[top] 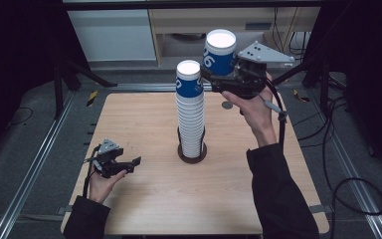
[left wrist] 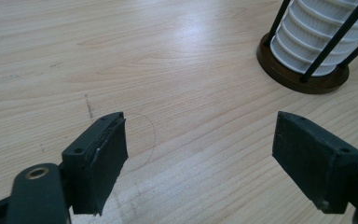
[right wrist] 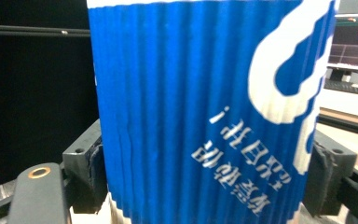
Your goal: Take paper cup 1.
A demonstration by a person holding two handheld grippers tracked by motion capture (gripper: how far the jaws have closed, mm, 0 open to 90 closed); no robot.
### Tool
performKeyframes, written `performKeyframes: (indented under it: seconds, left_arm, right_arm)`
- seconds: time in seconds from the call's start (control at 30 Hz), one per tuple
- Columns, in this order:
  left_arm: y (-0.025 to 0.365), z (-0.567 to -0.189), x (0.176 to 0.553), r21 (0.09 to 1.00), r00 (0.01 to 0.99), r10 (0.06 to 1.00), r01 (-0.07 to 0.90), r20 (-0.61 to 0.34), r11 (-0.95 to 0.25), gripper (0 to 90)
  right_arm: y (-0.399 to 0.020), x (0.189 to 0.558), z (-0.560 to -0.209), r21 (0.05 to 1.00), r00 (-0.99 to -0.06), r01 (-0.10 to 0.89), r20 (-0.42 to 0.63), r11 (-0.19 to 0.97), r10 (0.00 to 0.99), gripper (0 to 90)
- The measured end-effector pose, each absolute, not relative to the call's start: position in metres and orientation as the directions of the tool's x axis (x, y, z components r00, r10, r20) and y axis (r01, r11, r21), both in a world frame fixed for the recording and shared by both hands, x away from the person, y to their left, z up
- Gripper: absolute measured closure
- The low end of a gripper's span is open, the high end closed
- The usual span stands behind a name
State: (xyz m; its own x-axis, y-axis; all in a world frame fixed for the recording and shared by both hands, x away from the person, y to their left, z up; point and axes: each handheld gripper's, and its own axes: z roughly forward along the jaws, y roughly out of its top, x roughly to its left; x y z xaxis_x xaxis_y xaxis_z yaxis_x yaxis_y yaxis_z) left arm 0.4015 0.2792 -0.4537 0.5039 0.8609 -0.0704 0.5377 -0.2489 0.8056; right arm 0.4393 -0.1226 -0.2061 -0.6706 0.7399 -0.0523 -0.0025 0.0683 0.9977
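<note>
Blue cup (top: 220, 54) is sitting upside down, clamped in the right gripper (top: 214, 74) beside the stack (top: 190, 112); right gripper view is revealing inverted lettering. Left gripper (left wrist: 200, 154) is gaping wide near the table's (top: 144, 209) left edge.

Place: I see a lab recording room.
Signs: dark curtains (top: 10, 59), floor rails (top: 35, 164), loose cables (top: 348, 189), one wooden desk (top: 144, 129).

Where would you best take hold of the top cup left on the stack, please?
Grip the top cup by its blue ribbed wall, coming level from the side. It stands upside down above the stack, so only its wall is exposed; lift straight up, clear of the holder rods.
</note>
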Motion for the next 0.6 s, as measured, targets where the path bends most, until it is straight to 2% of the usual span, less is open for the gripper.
performKeyframes:
  seconds: [0.2,0.6]
  left_arm:
    - [0.279,-0.453,0.401,0.807,0.507,0.859,0.537,-0.076,-0.246,17.3]
    - [0.278,-0.453,0.401,0.806,0.514,0.854,0.539,-0.083,-0.246,17.5]
  right_arm:
    - [-0.146,0.433,-0.228,0.996,-0.649,0.024,-0.052,0.088,0.759,19.7]
    - [-0.167,0.425,-0.268,0.990,-0.648,0.077,-0.041,0.118,0.761,19.7]
